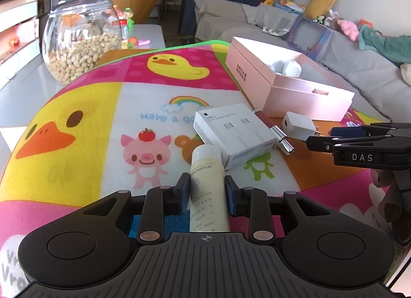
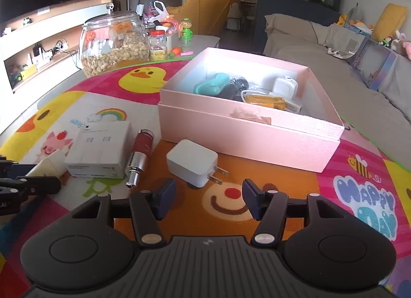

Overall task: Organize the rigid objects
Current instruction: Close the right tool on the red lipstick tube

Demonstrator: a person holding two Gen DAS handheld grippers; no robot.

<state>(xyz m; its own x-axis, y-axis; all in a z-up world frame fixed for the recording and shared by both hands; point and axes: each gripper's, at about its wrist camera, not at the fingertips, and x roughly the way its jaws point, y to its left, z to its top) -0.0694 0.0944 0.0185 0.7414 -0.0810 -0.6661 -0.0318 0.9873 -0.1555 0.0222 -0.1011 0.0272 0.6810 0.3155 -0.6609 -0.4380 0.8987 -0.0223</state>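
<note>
a cartoon play mat [image 2: 359,164] printed with ducks, a pig and a rainbow is seen spread over the tabletop, with a lidded glass jar of peanuts [image 2: 113,43] standing just off its far left corner. an open pink box [image 2: 246,128] is set toward the mat's far right side; a teal case, dark items, a white device and an amber-coloured packet are already laid inside it, so the sorting is judged to be partly done. four things are left out on the mat in front of the box: a white usb-c cable carton [image 1: 233,133], a cream tube [image 1: 208,184], a dark red metal-tipped cylinder [image 2: 140,155] and a white wall charger [image 2: 192,163] lying with its prongs toward the near edge. the tube is shown gripped across its body by the left gripper [image 1: 207,190], both blue pads pressed against its sides and its cap touching the carton's near corner; whether it has been lifted off the mat cannot be told. the right gripper [image 2: 205,195] is held about half open and empty, poised just short of the charger with nothing between its pads. the charger is judged to be its next pickup, with the carton and cylinder still to be boxed.
</note>
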